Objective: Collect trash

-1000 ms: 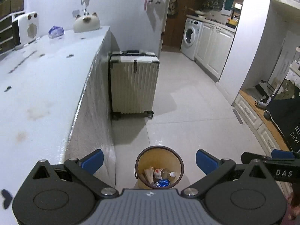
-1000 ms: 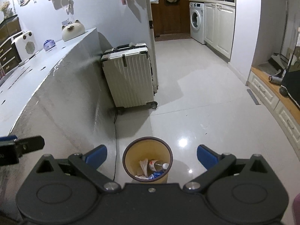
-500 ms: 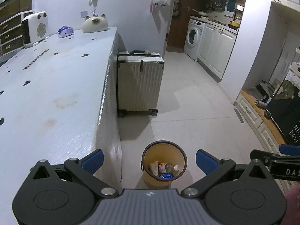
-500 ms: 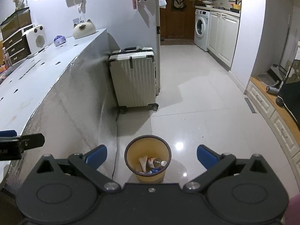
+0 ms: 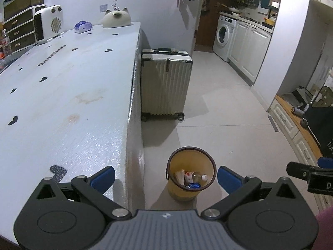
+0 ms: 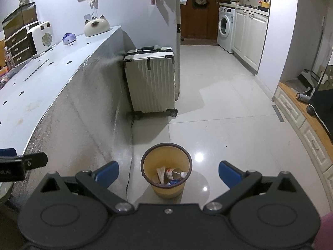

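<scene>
On the tiled floor (image 6: 229, 125) beside the tabletop (image 5: 62, 83), a bin (image 6: 165, 169) holds trash below both released, empty tools (image 5: 165, 177) (image 6: 168, 171).

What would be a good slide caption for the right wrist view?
Open right gripper above a yellow bin holding a plastic bottle, beside a counter and suitcase.

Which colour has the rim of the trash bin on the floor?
The rim of the trash bin is dark brown; the body is yellow. The right wrist view shows it best.
</scene>
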`<state>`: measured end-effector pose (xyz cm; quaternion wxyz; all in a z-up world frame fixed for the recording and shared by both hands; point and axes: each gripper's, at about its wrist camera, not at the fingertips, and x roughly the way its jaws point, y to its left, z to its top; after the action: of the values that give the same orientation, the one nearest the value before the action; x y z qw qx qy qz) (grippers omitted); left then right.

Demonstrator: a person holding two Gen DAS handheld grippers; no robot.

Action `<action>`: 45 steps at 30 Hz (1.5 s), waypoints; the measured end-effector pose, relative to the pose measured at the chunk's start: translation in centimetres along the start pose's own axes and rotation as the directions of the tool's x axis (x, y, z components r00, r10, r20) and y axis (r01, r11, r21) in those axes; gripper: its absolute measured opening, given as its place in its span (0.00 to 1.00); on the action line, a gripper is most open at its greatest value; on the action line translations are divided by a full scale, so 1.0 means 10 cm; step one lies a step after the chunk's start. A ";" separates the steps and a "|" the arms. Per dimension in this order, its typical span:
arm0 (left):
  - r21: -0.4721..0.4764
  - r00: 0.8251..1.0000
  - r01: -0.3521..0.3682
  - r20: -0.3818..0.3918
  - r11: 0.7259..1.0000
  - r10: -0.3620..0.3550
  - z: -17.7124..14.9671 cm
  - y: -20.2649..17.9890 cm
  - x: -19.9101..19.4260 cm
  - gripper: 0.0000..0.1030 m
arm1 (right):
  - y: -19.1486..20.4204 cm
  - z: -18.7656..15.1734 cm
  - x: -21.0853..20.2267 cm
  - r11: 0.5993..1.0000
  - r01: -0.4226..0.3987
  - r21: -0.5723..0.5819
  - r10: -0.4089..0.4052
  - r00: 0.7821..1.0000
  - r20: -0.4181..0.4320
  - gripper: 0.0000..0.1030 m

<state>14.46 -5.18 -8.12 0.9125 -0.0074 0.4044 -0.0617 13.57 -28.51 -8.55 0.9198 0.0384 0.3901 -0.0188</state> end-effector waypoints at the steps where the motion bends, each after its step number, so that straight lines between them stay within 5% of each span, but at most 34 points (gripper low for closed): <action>1: -0.006 1.000 -0.003 -0.001 1.000 0.003 0.00 0.00 0.00 1.00 | 0.01 0.00 0.00 1.000 -0.001 -0.002 0.001 1.000 0.000 1.00; 45: 0.001 1.000 -0.027 0.015 1.000 0.027 -0.02 -0.02 -0.08 1.00 | 0.01 0.00 -0.10 1.000 -0.006 -0.008 0.007 1.000 0.018 1.00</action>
<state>13.77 -5.32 -7.63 0.9162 -0.0018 0.3977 -0.0497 12.84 -28.36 -7.81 0.9234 0.0358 0.3818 -0.0146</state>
